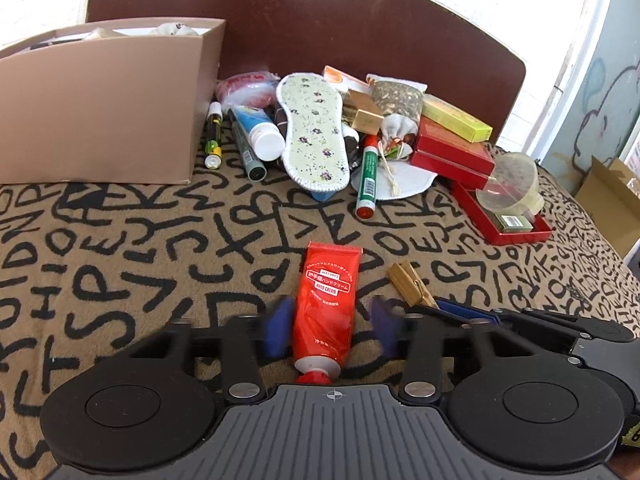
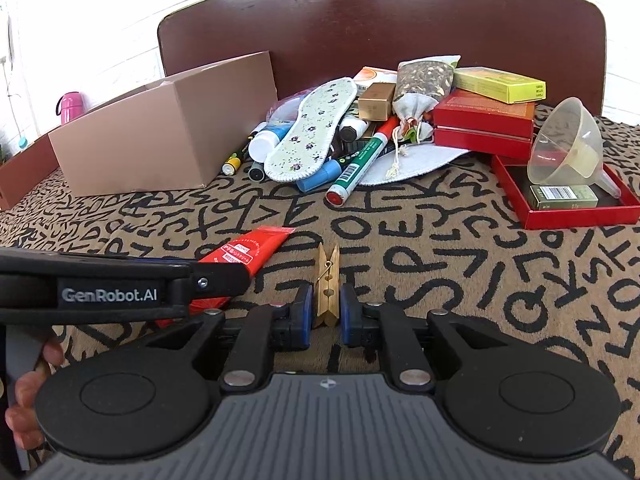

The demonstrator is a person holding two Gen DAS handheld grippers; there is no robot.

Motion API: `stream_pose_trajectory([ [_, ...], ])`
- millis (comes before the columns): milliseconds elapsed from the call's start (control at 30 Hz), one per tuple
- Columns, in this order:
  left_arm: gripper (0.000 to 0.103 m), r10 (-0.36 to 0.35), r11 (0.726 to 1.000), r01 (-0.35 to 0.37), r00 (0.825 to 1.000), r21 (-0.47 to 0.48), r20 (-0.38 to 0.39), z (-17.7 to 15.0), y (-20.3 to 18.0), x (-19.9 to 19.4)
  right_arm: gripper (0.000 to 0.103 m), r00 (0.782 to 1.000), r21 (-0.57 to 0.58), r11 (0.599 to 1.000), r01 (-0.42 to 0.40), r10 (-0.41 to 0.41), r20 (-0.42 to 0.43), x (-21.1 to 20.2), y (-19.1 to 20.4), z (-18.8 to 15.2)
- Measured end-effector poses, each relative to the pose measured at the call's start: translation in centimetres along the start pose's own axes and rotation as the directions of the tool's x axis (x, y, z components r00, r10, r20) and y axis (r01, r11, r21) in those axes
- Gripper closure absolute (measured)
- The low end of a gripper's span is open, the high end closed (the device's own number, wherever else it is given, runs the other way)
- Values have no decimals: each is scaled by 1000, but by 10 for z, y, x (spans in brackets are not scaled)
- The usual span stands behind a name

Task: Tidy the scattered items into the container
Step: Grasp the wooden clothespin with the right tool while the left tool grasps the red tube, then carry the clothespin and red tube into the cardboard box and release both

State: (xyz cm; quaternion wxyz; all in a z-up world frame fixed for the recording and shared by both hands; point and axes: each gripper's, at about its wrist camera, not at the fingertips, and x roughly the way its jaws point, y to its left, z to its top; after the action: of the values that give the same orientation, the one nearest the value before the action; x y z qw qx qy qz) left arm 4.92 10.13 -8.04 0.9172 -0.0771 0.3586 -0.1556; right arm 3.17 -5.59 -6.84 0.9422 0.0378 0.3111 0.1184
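Observation:
A red hand-cream tube lies on the patterned blanket between the blurred blue pads of my left gripper, which is open around it with gaps on both sides. The tube also shows in the right wrist view, partly behind the left gripper's body. A wooden clothespin lies just right of the tube; my right gripper has its pads against both sides of it. The clothespin shows in the left wrist view. The tan cardboard box stands at the back left, with items inside.
A pile lies by the brown headboard: a floral insole, markers, a green marker, a white-capped tube, red boxes, a yellow box. A red tray holds a clear funnel at right.

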Motion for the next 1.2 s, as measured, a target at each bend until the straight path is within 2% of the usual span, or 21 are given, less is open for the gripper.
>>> stream_pose_trajectory([
  [33,74,2,1000,-2,1000,3,-2,0,0,0,86,1000,2,1000,-2,2,-1,1,-1,0],
  [67,78,1,1000,-1,1000,2,-1,0,1,0,86,1000,3,1000,-5,5,-1,1,-1,1],
  [133,78,2,1000,-2,1000,5,-2,0,1,0,86,1000,-3,1000,-7,7,-4,3,-1,1],
  [200,72,-1,1000,1,1000,25,-4,0,-1,1,86,1000,-15,1000,-4,3,-6,5,0,3],
  [233,61,-6,999,6,1000,37,-5,0,-3,2,86,1000,-21,1000,-1,1,-7,6,1,3],
  [300,63,6,999,-6,1000,54,-4,0,-7,3,86,1000,-29,1000,4,-4,-7,7,3,3],
  [333,74,9,998,-8,1000,61,-5,1,-9,3,86,1000,-29,1000,3,-4,-7,7,2,3],
  [367,92,-1,998,1,1000,60,-11,1,-9,4,87,1000,-28,1000,3,-4,-7,7,3,3],
  [500,92,-23,998,23,1000,53,-16,0,-9,5,89,1000,-39,999,7,-7,-10,8,4,3],
  [600,87,-33,999,33,999,38,-14,-1,-7,7,89,1000,-38,999,5,-5,-8,8,3,2],
  [667,92,-40,999,40,999,23,-13,-1,-5,7,89,1000,-39,999,6,-6,-9,8,4,2],
  [833,95,-52,999,52,999,-4,-2,-3,-2,-2,89,1000,-30,999,-17,16,-16,1,7,2],
  [1033,97,-52,997,55,997,-48,58,2,6,-23,89,998,-35,998,-54,54,12,-10,19,12],
  [1200,103,-59,995,68,992,-78,114,10,17,-40,89,994,-65,993,-99,102,39,-14,33,29],
])
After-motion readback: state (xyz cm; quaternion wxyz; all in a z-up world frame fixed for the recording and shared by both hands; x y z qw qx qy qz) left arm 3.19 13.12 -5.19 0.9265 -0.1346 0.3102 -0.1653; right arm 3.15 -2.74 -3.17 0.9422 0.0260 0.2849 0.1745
